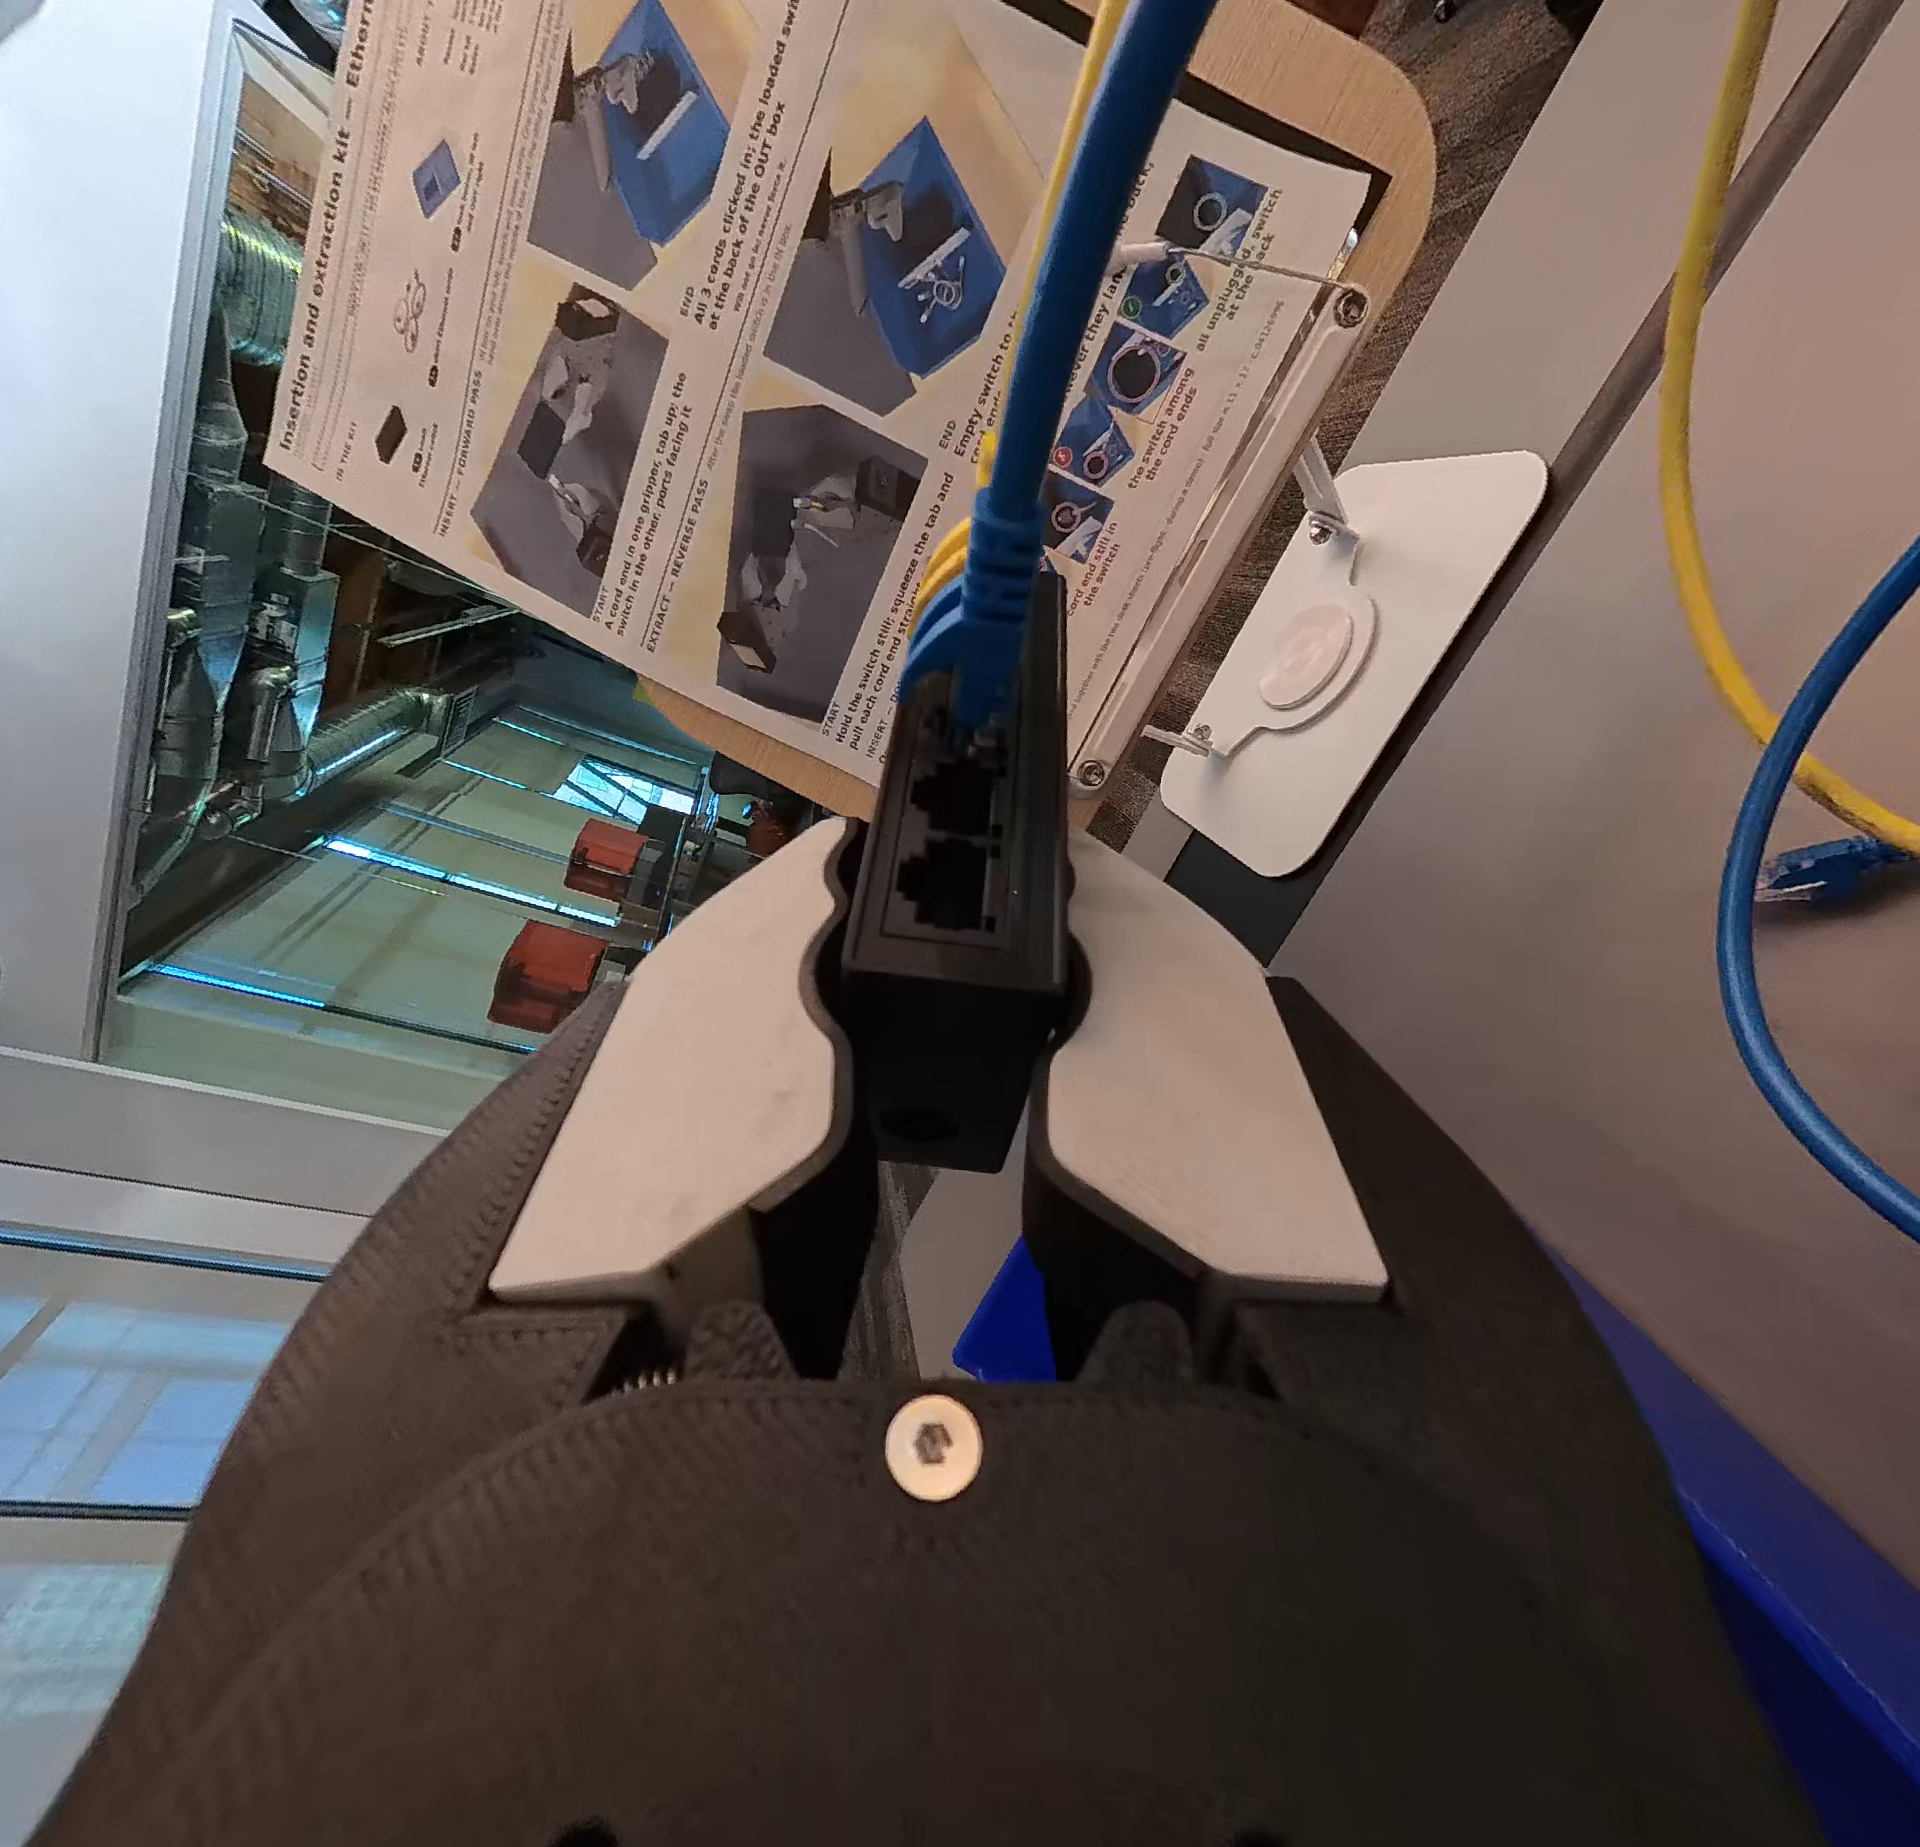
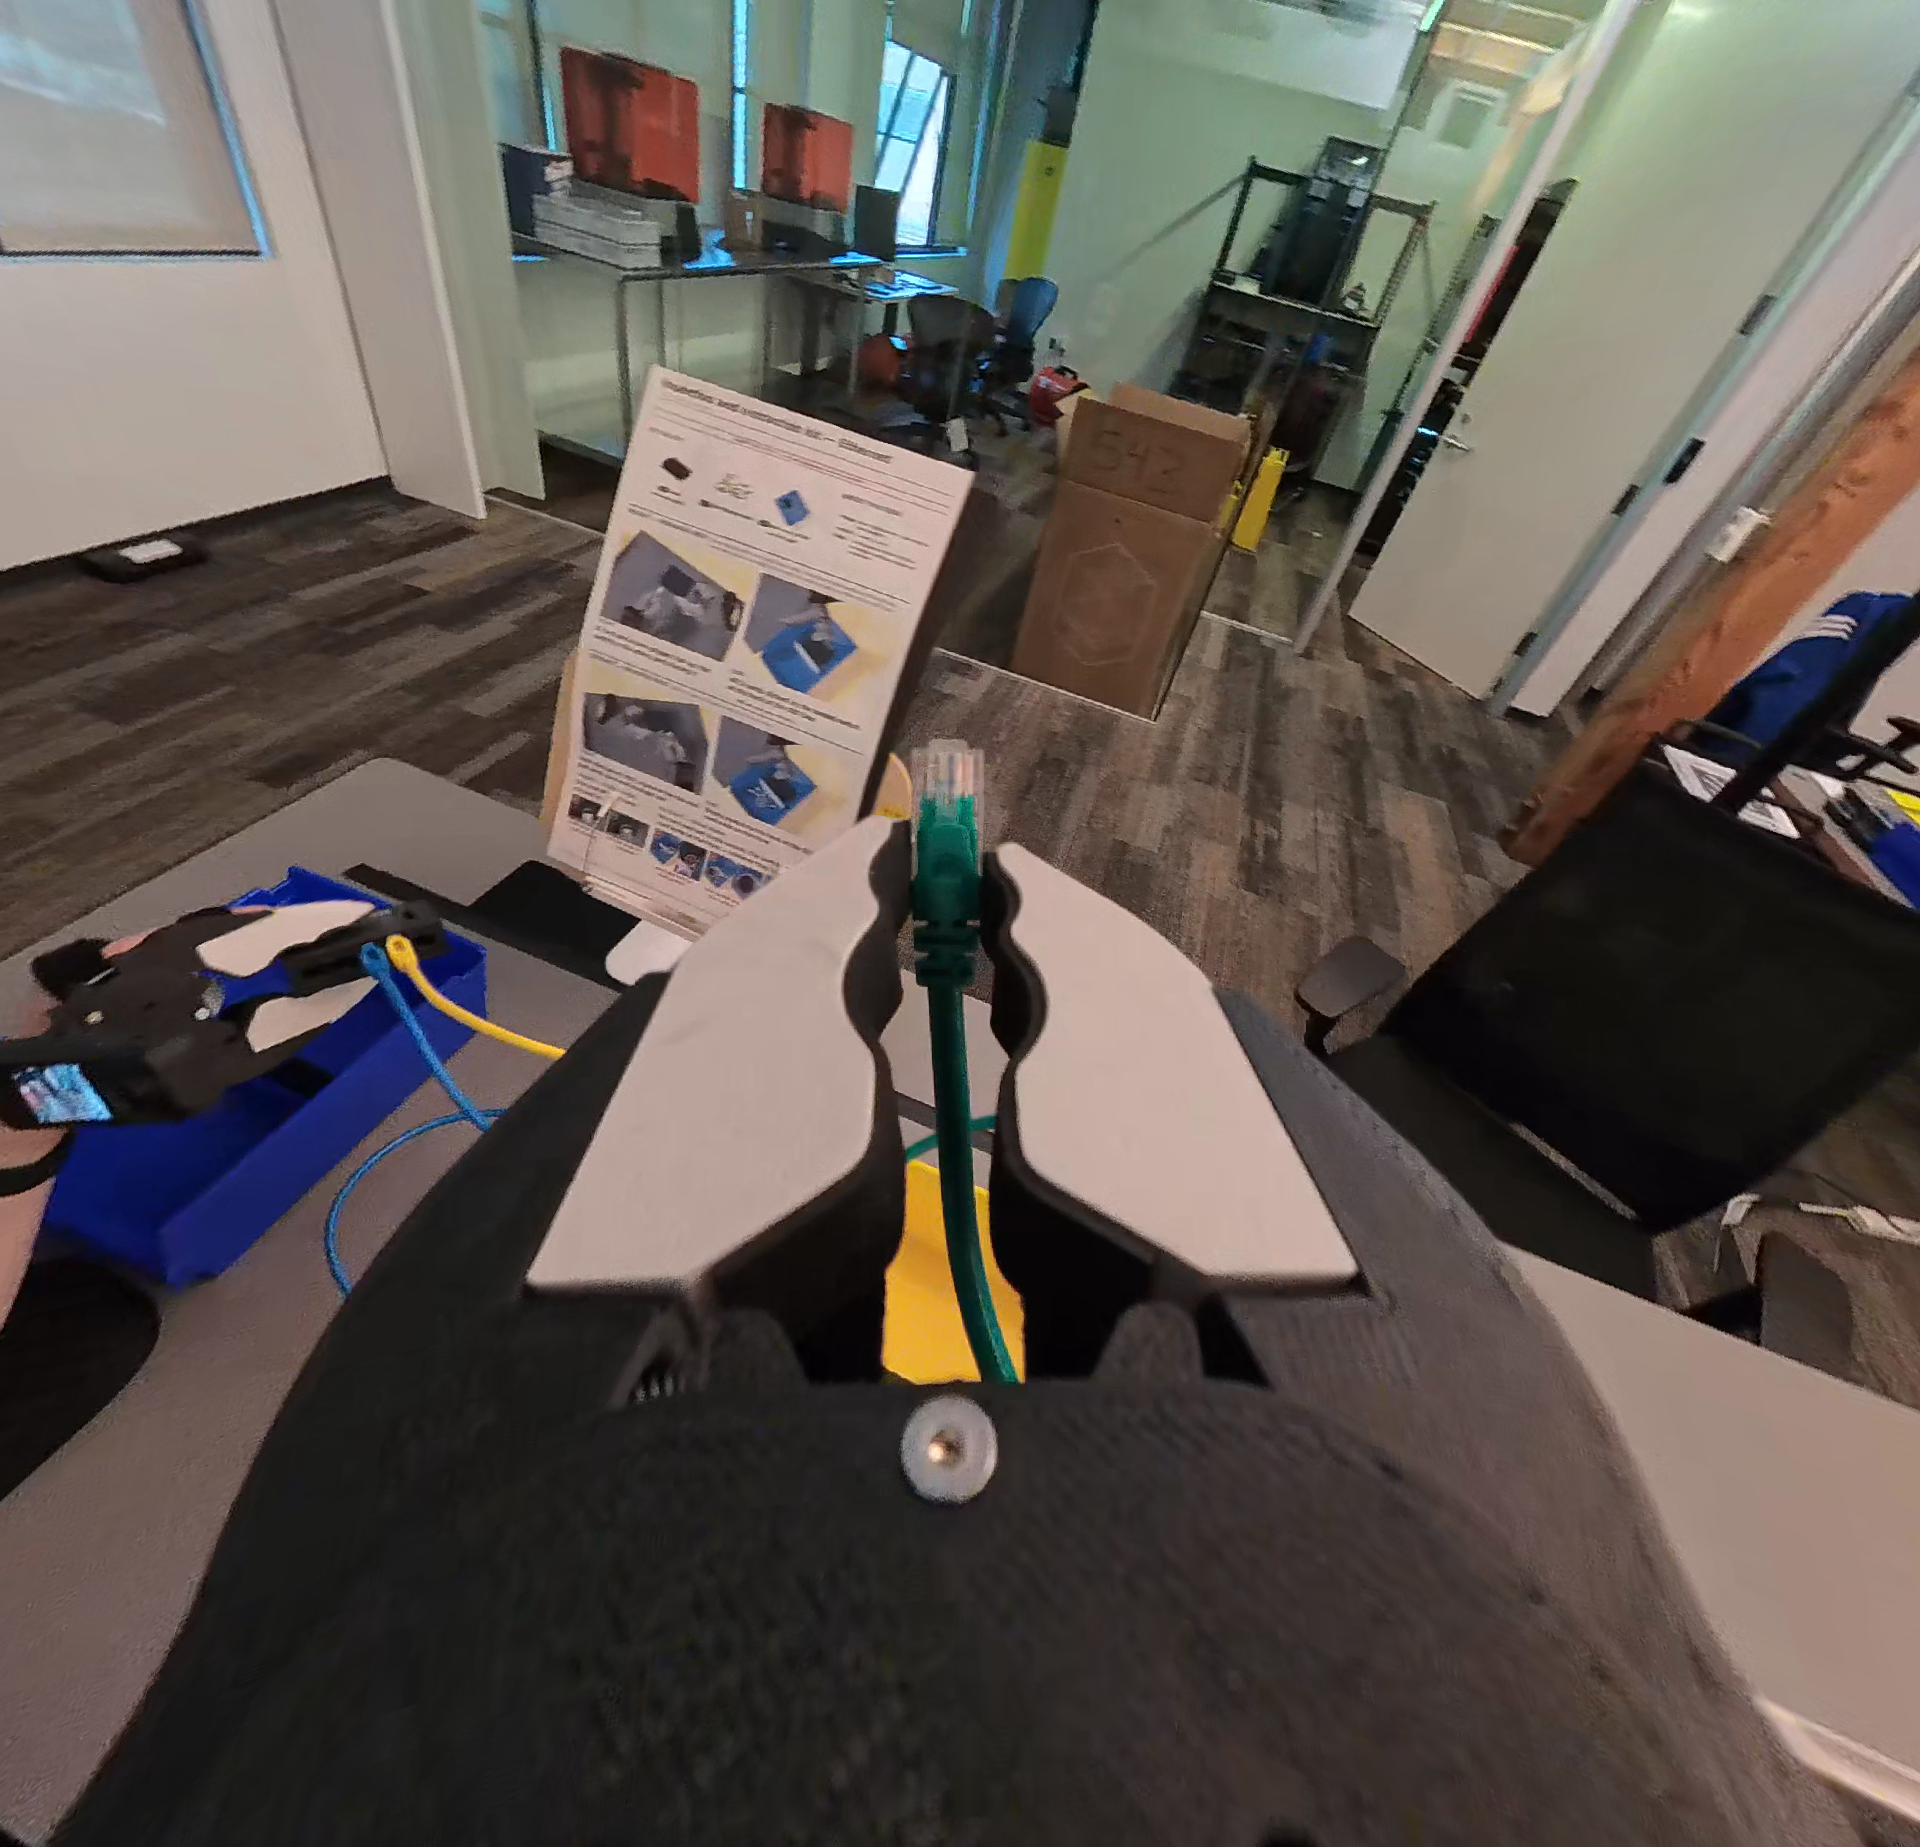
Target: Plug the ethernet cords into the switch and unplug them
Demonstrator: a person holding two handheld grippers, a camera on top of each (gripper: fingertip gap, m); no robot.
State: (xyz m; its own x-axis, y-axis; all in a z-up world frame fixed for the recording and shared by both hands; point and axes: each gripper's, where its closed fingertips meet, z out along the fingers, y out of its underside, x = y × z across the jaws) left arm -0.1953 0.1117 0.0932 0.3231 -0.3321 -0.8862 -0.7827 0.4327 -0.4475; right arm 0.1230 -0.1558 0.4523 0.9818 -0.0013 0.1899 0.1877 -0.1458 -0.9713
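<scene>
I am clamping the black switch (image 1: 961, 924) in my left claw (image 1: 956, 924); my right claw (image 2: 948, 893) is pinching the green cord (image 2: 945, 862), plug protruding beyond its fingertips.

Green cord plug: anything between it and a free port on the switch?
Nothing visible. The right claw holds the green cord in open air, plug forward. The left claw holds the switch; blue cord and yellow cord fill its far ports, and two near ones are open.

Switch (image 2: 369, 940) over the bin (image 2: 260, 1163) (left side) — sheet (image 2: 758, 654) behind.
</scene>
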